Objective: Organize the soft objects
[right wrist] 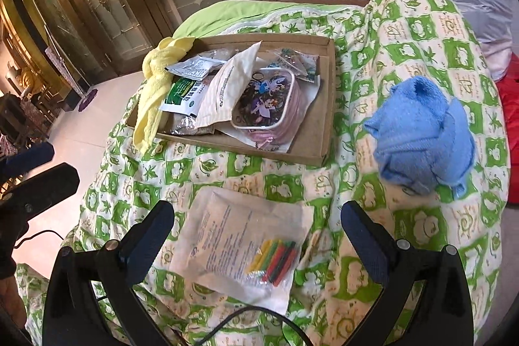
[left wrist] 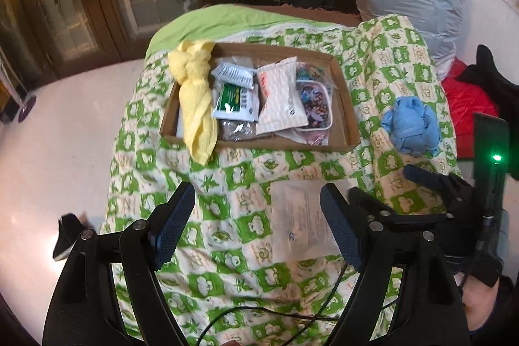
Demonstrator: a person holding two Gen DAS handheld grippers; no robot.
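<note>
The cardboard tray [left wrist: 343, 106] on the bed already holds a yellow cloth [left wrist: 194, 93], packets and a small picture pouch [right wrist: 266, 102]. Two soft things look left to put away: a blue towel [right wrist: 421, 135] to the right of the tray, and a clear packet [right wrist: 240, 245] in front of it.

The right tool [right wrist: 256, 235] hangs spread wide over the clear packet, holding nothing. Next it likely needs to drop and pinch it. The left tool [left wrist: 256, 222] is spread too, in front of the tray.

2 towels [right wrist: 421, 135] [right wrist: 155, 86], 1 box [right wrist: 324, 119].
</note>
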